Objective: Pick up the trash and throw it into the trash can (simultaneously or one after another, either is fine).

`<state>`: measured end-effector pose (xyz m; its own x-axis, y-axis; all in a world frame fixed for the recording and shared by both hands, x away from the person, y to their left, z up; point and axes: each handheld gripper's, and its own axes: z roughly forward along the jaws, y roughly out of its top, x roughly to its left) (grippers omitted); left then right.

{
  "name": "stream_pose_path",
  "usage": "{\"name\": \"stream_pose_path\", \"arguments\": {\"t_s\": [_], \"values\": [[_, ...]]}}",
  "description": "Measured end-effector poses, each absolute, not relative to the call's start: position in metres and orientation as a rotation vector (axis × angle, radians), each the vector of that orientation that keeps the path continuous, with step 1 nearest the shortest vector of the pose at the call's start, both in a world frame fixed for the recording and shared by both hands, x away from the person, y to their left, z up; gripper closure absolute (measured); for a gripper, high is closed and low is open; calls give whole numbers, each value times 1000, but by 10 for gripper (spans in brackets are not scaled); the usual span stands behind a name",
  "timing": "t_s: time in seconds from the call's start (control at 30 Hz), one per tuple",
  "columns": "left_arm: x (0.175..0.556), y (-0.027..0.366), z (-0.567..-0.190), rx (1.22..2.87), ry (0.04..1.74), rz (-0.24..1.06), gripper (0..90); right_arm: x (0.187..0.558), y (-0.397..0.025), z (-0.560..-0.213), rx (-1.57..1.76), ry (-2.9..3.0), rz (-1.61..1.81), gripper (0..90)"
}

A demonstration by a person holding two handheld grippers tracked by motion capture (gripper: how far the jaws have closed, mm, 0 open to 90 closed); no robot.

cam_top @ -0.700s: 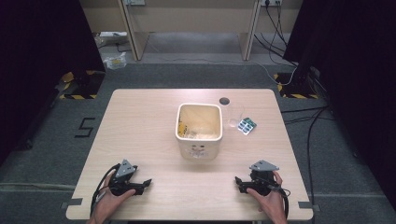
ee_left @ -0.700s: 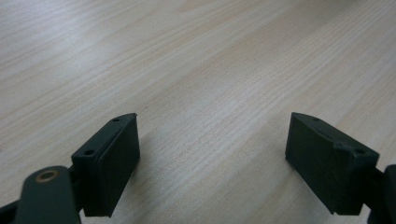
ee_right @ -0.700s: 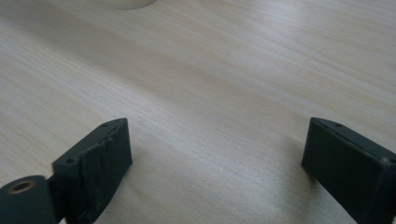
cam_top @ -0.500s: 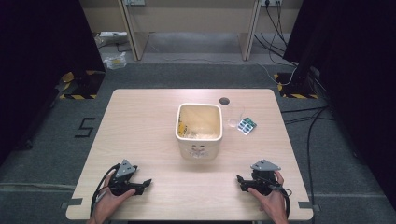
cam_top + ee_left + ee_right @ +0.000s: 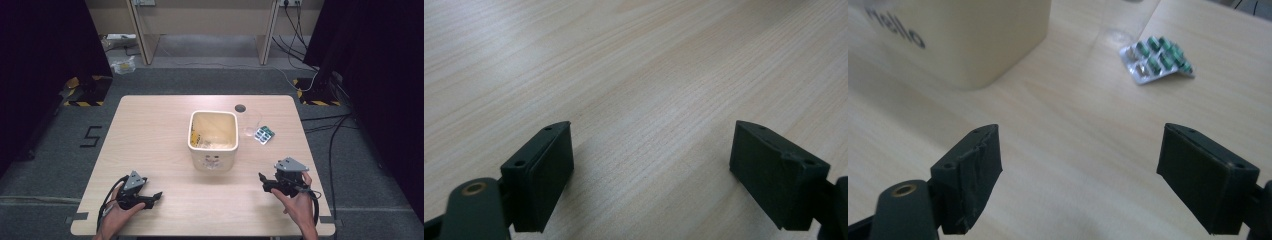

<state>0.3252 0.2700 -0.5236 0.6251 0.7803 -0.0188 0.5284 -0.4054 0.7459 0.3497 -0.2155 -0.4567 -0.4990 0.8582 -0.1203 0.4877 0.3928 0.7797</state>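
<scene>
Cream bin [image 5: 213, 145] — one; blister pack [image 5: 264, 134] — one; two grippers.

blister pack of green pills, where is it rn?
High view: the blister pack lies flat on the table's far right part, right of the cream bin, beside a clear glass. Neither gripper touches it.

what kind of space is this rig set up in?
Probably a lab recording bay: a lone wooden table on grey carpet, black curtains on both sides, hazard tape on the floor, cables running to wall sockets.
</scene>
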Motion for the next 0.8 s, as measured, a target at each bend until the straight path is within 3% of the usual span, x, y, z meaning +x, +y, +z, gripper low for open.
{"name": "stream_pose_path", "arguments": {"t_s": [0.4, 0.6, 0.8], "values": [[325, 270, -524, 2104, 1022, 432, 167, 398, -201, -418, 1049, 2158, 938, 243], [325, 270, -524, 2105, 1022, 433, 167, 430, -197, -405, 1001, 2180, 946, 348], [325, 270, -523, 2107, 1021, 434, 167, 459, -184, -398, 930, 2200, 910, 394]]}}
